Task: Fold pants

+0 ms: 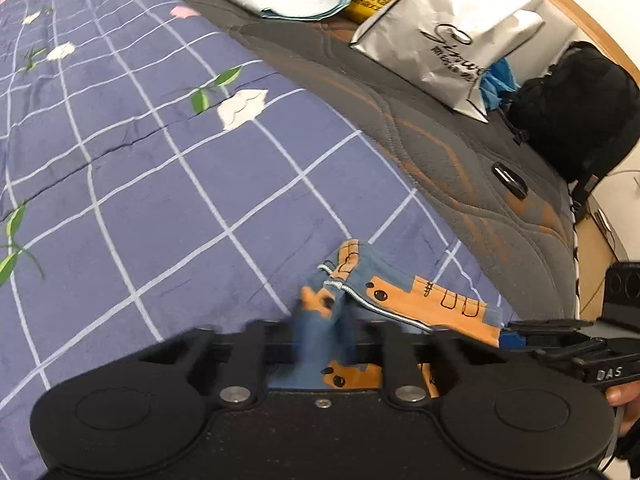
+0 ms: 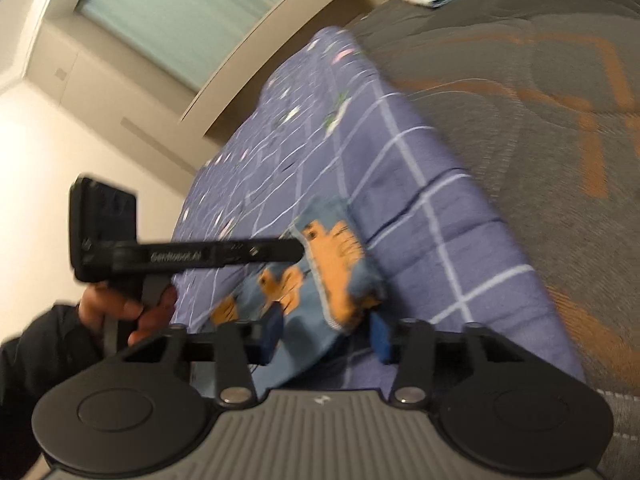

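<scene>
Currently my left gripper [image 1: 320, 344] clamps a bunch of the pants [image 1: 400, 300], and my right gripper [image 2: 326, 340] straddles another part, grip uncertain. They lie crumpled on the blanket [image 1: 160, 160]; no fold shows, so all folding remains.

pants [image 1: 394, 300] sit on the quilt [image 1: 160, 160] near its edge, quilt's on the bed [image 1: 460, 168], bag [image 1: 452, 36] and backpack [image 1: 576, 108] further back on it.
</scene>
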A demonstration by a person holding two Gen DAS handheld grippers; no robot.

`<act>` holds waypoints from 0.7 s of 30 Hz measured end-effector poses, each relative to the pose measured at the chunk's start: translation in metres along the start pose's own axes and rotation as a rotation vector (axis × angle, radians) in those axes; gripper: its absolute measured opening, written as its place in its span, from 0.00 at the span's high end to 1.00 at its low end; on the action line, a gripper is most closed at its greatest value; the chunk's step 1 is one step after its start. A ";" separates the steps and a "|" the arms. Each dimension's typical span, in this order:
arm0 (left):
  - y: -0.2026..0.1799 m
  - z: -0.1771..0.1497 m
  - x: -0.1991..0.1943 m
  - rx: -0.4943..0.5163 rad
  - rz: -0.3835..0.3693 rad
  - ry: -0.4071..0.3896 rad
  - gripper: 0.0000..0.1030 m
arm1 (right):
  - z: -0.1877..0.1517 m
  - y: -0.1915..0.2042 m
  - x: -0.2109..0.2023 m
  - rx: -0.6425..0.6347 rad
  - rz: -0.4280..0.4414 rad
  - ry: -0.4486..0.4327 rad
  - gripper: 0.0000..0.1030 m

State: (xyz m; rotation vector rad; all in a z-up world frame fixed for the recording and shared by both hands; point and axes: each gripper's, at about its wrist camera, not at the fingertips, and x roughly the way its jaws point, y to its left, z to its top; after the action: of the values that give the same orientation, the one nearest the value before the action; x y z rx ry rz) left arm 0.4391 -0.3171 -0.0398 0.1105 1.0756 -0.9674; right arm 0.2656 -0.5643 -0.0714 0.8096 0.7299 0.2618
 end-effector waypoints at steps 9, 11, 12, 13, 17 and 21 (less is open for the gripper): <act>-0.028 0.015 -0.027 0.052 -0.009 -0.117 0.94 | -0.004 0.005 -0.032 -0.047 -0.015 -0.167 0.89; -0.036 0.018 -0.024 0.066 -0.013 -0.123 0.94 | -0.002 0.009 -0.042 -0.079 -0.036 -0.196 0.89; -0.039 0.018 -0.020 0.068 -0.011 -0.120 0.94 | -0.002 0.011 -0.045 -0.100 -0.057 -0.203 0.89; -0.041 0.018 -0.014 0.071 -0.003 -0.113 0.94 | -0.001 0.014 -0.044 -0.110 -0.074 -0.202 0.89; -0.042 0.008 0.015 0.076 0.037 -0.076 0.93 | -0.003 0.007 -0.033 -0.094 -0.118 -0.152 0.89; -0.034 0.003 0.017 0.027 0.030 -0.093 0.77 | -0.005 0.003 -0.025 -0.090 -0.149 -0.115 0.84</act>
State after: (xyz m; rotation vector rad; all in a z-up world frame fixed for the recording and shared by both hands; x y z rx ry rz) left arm 0.4188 -0.3493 -0.0393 0.1025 0.9738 -0.9511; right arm 0.2438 -0.5709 -0.0590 0.6760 0.6619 0.1124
